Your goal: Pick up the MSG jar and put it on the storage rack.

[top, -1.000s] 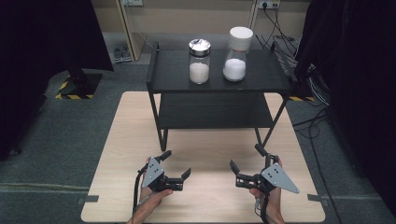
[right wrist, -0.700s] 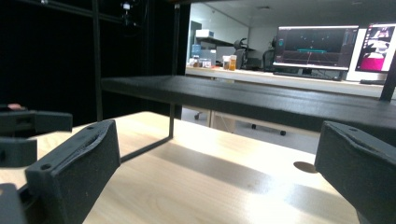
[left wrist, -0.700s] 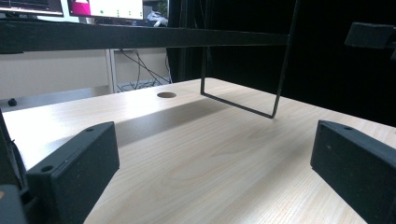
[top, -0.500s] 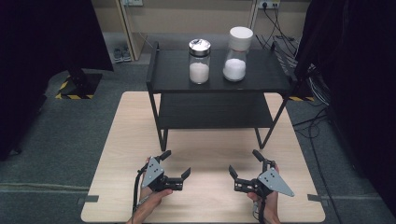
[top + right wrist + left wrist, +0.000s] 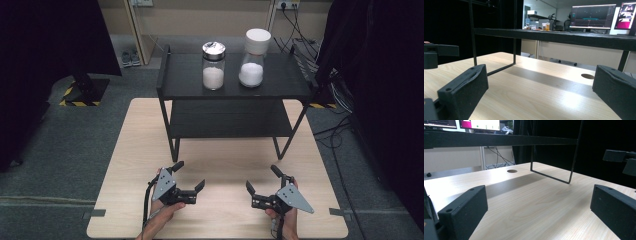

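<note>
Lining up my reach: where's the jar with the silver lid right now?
In the high view, the jar with the silver lid stands on the black shelf's top tier, left of the white-capped jar, far from both claws.

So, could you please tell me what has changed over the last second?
The right gripper drew back slightly toward the person and turned a little; it is open and holds nothing. The left gripper stayed put, also open. Both jars remain on the black shelf.

The right gripper (image 5: 262, 180) has turned and drifted slightly inward and nearer the table's (image 5: 225, 160) front edge.
</note>
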`<state>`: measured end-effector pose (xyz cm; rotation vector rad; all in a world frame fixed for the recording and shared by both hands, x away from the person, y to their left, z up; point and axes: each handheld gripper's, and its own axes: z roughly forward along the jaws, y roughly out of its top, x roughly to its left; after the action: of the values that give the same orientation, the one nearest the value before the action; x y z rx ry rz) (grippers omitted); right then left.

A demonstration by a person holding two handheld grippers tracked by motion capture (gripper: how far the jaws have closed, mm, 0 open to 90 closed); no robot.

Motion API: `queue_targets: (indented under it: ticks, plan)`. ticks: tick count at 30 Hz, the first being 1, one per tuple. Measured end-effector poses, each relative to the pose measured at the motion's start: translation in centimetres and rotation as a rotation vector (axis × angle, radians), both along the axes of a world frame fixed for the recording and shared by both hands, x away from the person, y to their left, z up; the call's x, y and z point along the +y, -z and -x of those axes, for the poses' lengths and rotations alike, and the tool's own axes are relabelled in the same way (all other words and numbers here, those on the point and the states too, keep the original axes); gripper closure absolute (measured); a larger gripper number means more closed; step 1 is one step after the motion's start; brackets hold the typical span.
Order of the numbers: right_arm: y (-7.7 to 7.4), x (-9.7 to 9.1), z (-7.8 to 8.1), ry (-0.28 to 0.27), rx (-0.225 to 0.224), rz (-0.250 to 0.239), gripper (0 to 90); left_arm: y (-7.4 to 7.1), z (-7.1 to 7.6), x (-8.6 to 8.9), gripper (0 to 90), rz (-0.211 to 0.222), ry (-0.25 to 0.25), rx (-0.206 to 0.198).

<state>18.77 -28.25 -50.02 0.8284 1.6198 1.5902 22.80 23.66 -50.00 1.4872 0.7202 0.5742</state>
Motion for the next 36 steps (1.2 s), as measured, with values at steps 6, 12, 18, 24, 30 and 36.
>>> queue_targets:
  ticks: [6,12,18,24,30,36]
  plan:
    - [0.19,0.05,0.08,0.002,0.006,0.005,0.1,-0.03,-0.1,0.08,0.5,0.001,-0.005,0.0]
    - [0.31,0.05,0.07,0.001,0.01,0.01,0.2,0.0,-0.28,0.08,0.5,0.001,-0.003,0.002]
    - [0.33,0.08,0.08,0.0,0.018,0.015,0.1,-0.01,-0.38,-0.09,0.5,-0.002,0.001,0.004]
    - [0.34,0.03,0.01,0.002,0.024,0.008,0.1,-0.01,-0.18,-0.03,0.5,-0.005,-0.002,-0.001]
    - [0.32,0.2,0.01,-0.006,0.019,0.014,0.1,-0.11,-0.12,-0.03,0.5,-0.001,0.0,-0.01]
    - [0.38,0.15,0.04,-0.002,0.019,0.013,0.1,-0.05,-0.12,-0.01,0.5,0.003,0.002,-0.008]
